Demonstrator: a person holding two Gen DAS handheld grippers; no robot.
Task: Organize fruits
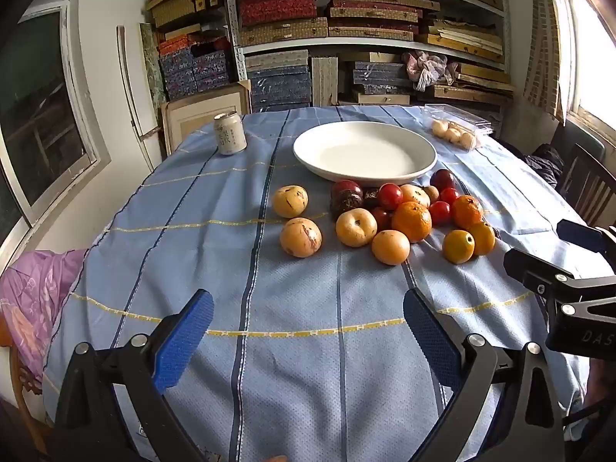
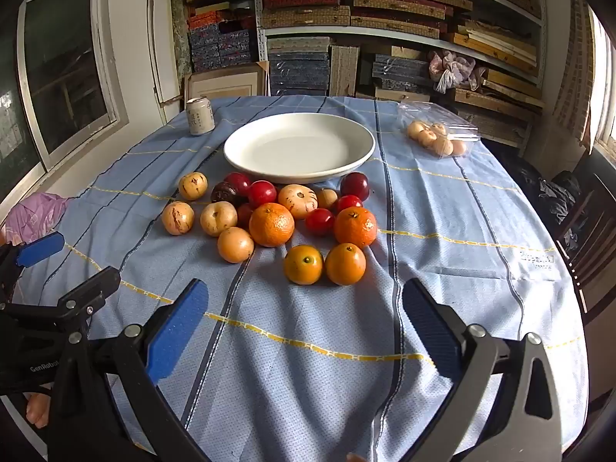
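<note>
A heap of fruit lies on the blue cloth just in front of an empty white plate: oranges, small red fruits, pale yellow streaked fruits and a dark purple one. My left gripper hovers open over bare cloth, well short of the fruit. My right gripper is also open with nothing between its fingers, just short of two small oranges. Each gripper shows at the edge of the other's view.
A white drink can stands at the back left. A clear plastic box of pale round fruits sits at the back right. Shelves of boxes fill the wall behind; a dark wooden chair stands at the right.
</note>
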